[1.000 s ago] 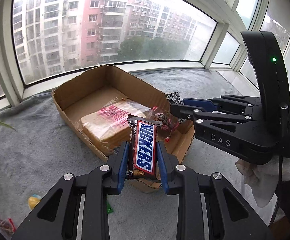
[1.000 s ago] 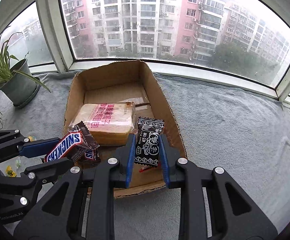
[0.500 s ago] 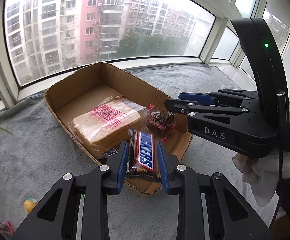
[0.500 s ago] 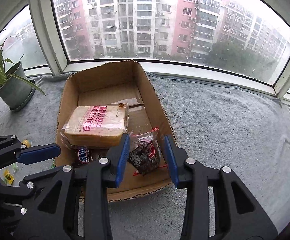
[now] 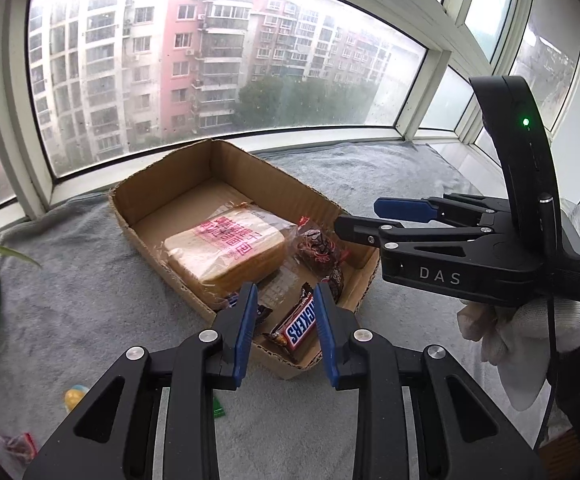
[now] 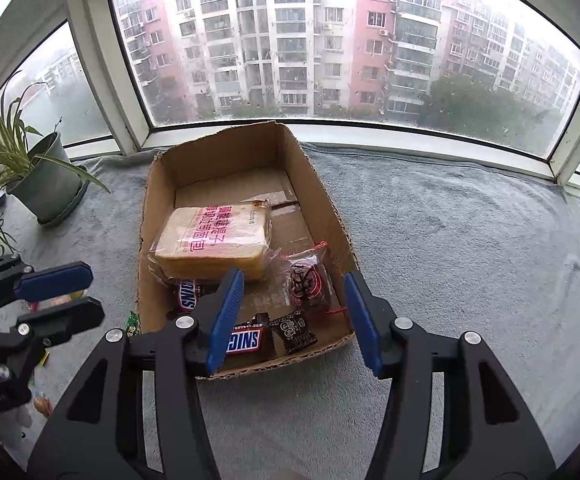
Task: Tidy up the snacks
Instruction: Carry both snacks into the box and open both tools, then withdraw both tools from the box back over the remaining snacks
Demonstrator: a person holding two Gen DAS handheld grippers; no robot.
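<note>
1. The left tool (image 5: 284, 328) hangs released above the near end of the cardboard box (image 5: 138, 196), its blue pads apart and gripping nothing; its own arms cover the box's near rim in the left wrist view.
2. The right tool (image 6: 294, 316) is likewise spread wide and empty, poised over the box's near right corner. In the left wrist view it enters from the right, held by a white-gloved hand (image 5: 522, 328) that is partly cut off by the frame edge.
3. One Snickers bar (image 5: 298, 322) lies on the box floor at the near end, seen between the left tool's pads but apart from them. A second Snickers bar (image 6: 188, 294) is mostly tucked under the bread, with only one end showing.
4. The wrapped bread loaf (image 6: 214, 240) sits in the middle of the box, on the left side.
5. A clear packet with a dark snack (image 6: 308, 284) lies beside the bread on the right, and a small black patterned packet (image 6: 294, 330) lies near the front wall, just beside the first Snickers.
6. Outside the box, on the grey cloth (image 6: 450, 240) covering the tabletop, a few small wrapped items (image 5: 75, 396) lie to the left; they are blurred and partly hidden by the tool, possibly candies.
7. A potted plant (image 6: 46, 188) stands at the far left by the window.
</note>
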